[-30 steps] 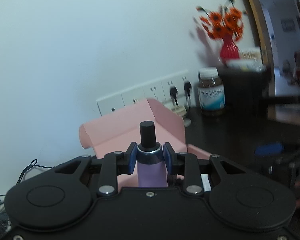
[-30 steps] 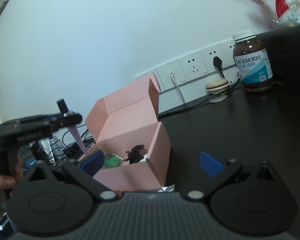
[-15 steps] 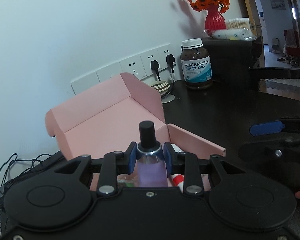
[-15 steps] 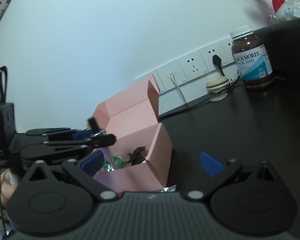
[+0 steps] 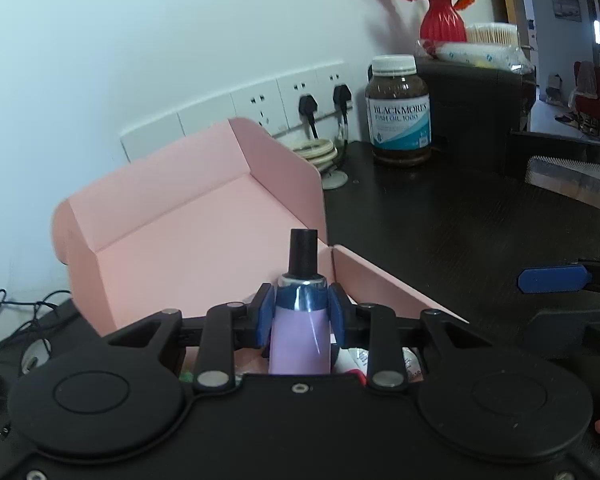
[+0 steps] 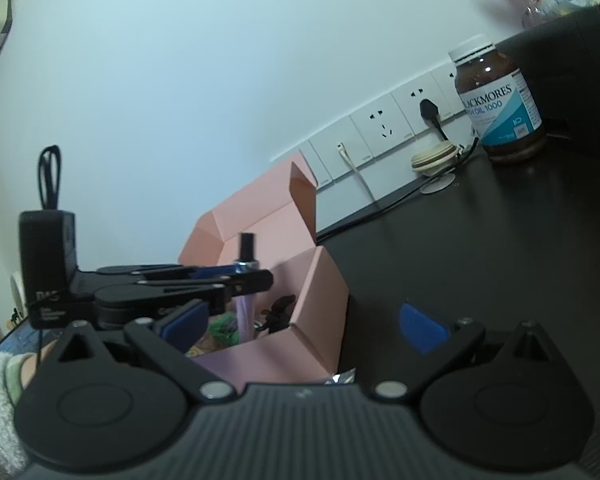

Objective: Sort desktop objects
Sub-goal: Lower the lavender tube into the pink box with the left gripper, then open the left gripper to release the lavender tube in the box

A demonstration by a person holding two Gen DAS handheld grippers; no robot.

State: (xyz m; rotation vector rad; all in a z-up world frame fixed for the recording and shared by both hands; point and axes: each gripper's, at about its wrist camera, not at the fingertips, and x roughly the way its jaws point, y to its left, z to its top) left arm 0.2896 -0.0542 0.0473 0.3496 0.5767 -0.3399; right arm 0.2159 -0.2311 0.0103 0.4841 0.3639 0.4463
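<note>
Nearest the left wrist camera, the left claw [image 5: 302, 316] pinches a lilac bottle [image 5: 298, 340] with a black cap, its blue pads pressed against the silver collar; the bottle stands upright and hangs inside the open top of a pink cardboard box [image 5: 204, 240], its lower end below the box rim, though whether it touches the bottom is hidden; from the right wrist view, the right claw [image 6: 304, 322] is spread wide with nothing between its blue pads, held low just in front of the box; inside the box lie a green item [image 6: 225, 326] and a small black object [image 6: 278, 312], and red-and-white packaging [image 5: 364, 360] shows beside the bottle; so some things already lie in the box, and the bottle looks close to being let go there; on the dark desk [image 5: 460, 232] beyond, well apart from the box, stands a brown supplement jar [image 5: 398, 110] near the wall sockets [image 5: 300, 96]; whether it belongs to the sorting cannot be told; a red vase of orange flowers [image 5: 440, 0] stands farthest back.
</note>
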